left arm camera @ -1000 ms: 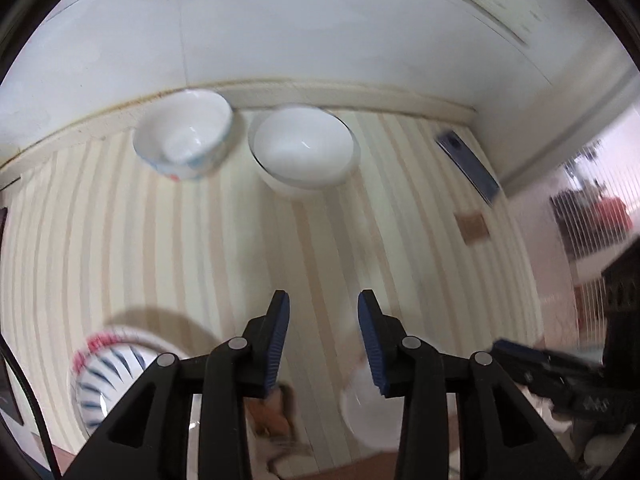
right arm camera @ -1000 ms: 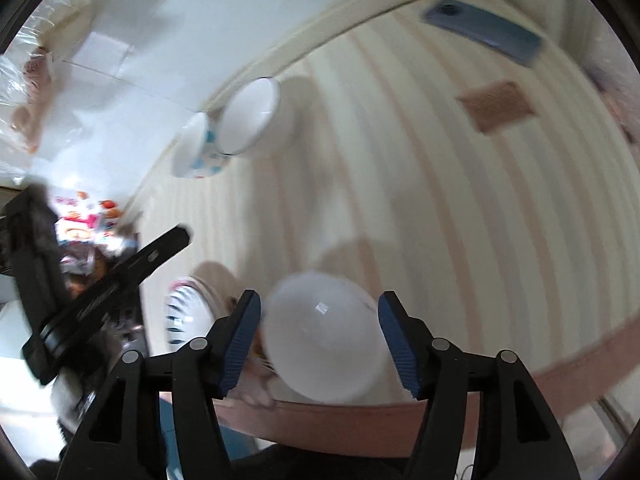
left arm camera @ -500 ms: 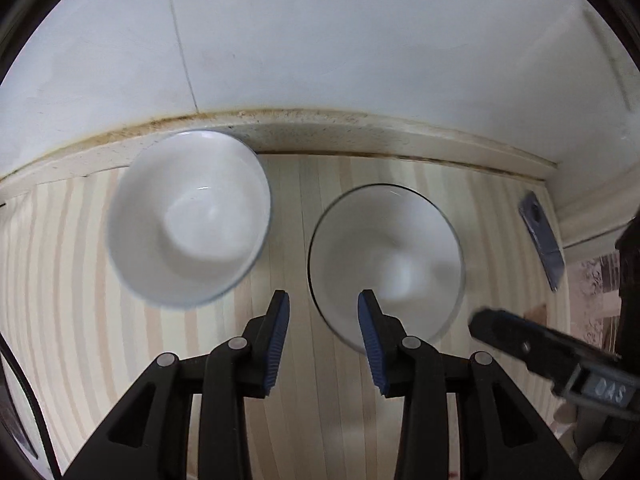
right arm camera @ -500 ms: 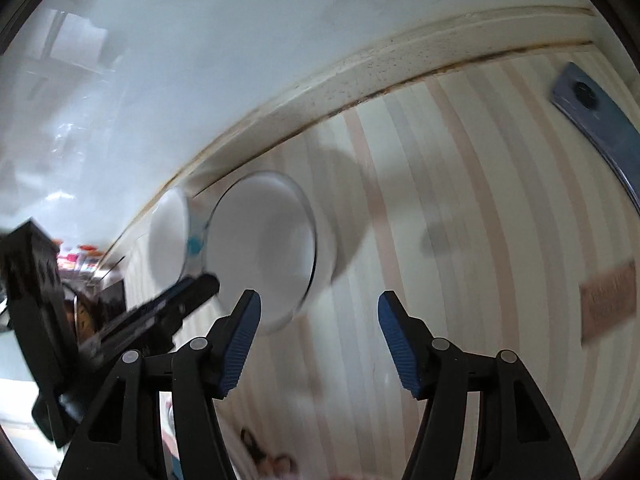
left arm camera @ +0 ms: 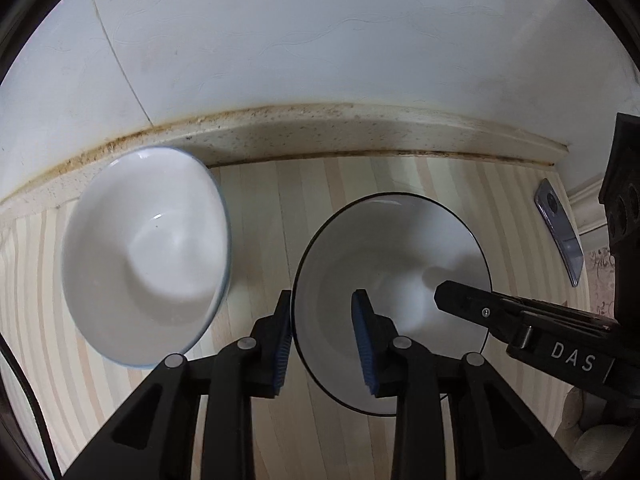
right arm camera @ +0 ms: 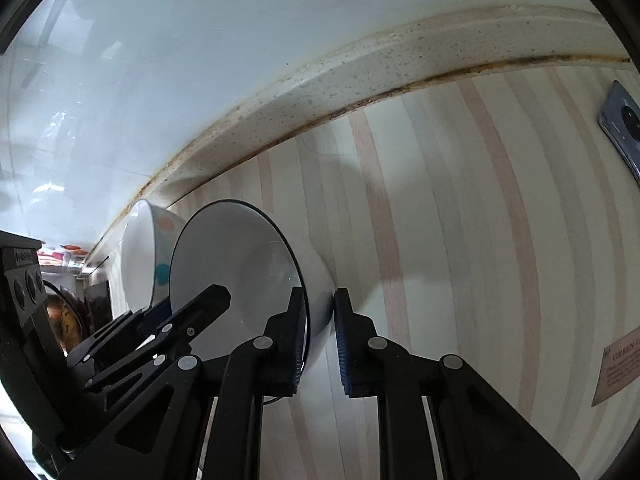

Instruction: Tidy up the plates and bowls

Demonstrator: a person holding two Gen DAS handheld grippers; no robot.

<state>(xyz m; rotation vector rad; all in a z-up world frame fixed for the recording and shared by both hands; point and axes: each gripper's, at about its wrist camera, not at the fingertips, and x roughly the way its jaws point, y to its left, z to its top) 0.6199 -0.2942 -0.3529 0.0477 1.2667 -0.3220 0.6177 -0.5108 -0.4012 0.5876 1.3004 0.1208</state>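
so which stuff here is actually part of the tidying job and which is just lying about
Part of the job:
- dark-rimmed white bowl, its rim straddled by both the left claw and the right claw
- dotted bowl beside it, near the wall

Just lying about:
- phone at the far right of the striped counter
- brown card

Left tool [left arm camera: 322,334] straddles a bowl rim, fingers apart on either side. Right tool [right arm camera: 320,340] likewise brackets the opposite rim, fingers nearly closed.
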